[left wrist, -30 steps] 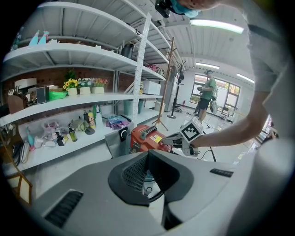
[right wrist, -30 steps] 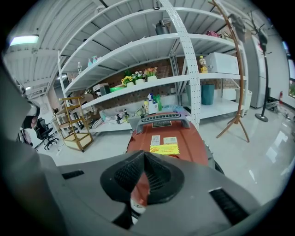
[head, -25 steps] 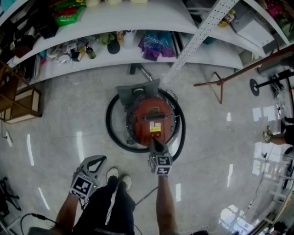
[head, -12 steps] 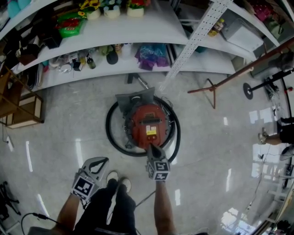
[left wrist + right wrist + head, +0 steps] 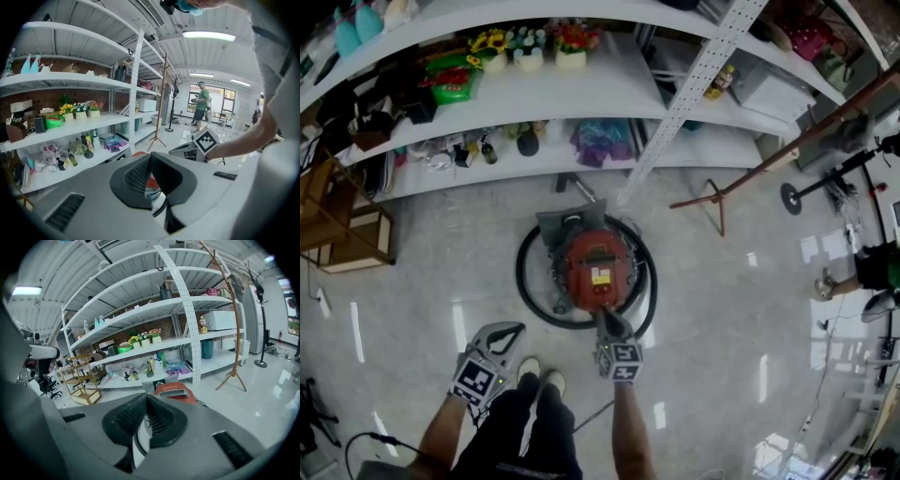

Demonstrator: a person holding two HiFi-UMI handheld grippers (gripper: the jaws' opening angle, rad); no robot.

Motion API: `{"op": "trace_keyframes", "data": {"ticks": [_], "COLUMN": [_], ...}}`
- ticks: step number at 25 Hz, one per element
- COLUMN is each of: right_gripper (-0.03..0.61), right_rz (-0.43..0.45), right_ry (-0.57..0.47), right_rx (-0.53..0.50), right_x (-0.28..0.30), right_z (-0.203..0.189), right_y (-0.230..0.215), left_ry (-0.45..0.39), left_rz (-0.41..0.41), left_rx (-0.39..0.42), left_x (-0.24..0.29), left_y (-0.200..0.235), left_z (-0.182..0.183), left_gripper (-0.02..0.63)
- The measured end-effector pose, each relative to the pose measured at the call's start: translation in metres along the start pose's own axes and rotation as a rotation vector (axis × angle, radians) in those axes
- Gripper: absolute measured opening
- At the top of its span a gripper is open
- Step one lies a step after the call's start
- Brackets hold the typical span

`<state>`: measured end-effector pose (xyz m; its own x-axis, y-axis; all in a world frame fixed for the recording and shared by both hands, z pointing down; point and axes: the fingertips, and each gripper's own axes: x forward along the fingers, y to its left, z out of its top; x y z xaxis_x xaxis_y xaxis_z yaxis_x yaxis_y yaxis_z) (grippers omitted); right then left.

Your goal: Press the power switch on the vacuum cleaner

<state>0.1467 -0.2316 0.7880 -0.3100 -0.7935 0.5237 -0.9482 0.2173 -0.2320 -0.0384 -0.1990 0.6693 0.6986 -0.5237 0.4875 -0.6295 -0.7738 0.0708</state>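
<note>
The red vacuum cleaner (image 5: 595, 267) stands on the floor, ringed by its black hose (image 5: 525, 281). Its yellow label faces up. My right gripper (image 5: 603, 315) hangs just at the vacuum's near edge, jaws shut and empty. In the right gripper view the vacuum's red top (image 5: 174, 391) shows just beyond the closed right gripper (image 5: 146, 400). My left gripper (image 5: 517, 328) is held to the left, near the person's shoes, clear of the vacuum. The left gripper (image 5: 150, 157) is shut on nothing, with a bit of red vacuum (image 5: 149, 181) showing between its jaws.
White shelving (image 5: 581, 94) with flowers, bottles and bags runs behind the vacuum. A wooden coat stand (image 5: 712, 197) leans at the right, and a wooden rack (image 5: 347, 234) stands at the left. A person (image 5: 202, 104) stands far off. A cable (image 5: 366, 441) lies bottom left.
My right gripper has drawn back from over the vacuum's yellow label to its near edge. The head view has risen, showing more shelving. The left gripper has barely moved.
</note>
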Motion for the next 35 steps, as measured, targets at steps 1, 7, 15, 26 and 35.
{"op": "trace_keyframes", "data": {"ticks": [1,7,15,26,35], "right_gripper": [0.011,0.011,0.011,0.011,0.011], "right_rz": [0.001,0.004,-0.002,0.010,0.033], "right_ry": [-0.005,-0.021,-0.048,-0.104,-0.147], "right_rx": [0.000,-0.006,-0.007,-0.001,0.017], "right_x": [-0.005,-0.037,-0.081,-0.153,-0.184], "right_z": [0.007,0.034,0.062,0.135,0.171], "right_y": [0.004,0.021,0.039,0.083,0.100], "left_ry": [-0.002,-0.038,-0.084,-0.118,-0.164], "left_rz": [0.000,0.012,0.027,0.006,0.011], "left_rx": [0.001,-0.018,-0.006,0.028,0.022], "left_x": [-0.003,-0.024,-0.052,-0.083,-0.104], "left_y": [-0.001,-0.010,-0.014,-0.023,-0.031], "left_z": [0.005,0.040,0.078,0.137,0.177], "left_gripper": [-0.008,-0.008,-0.008,-0.008,-0.008]}}
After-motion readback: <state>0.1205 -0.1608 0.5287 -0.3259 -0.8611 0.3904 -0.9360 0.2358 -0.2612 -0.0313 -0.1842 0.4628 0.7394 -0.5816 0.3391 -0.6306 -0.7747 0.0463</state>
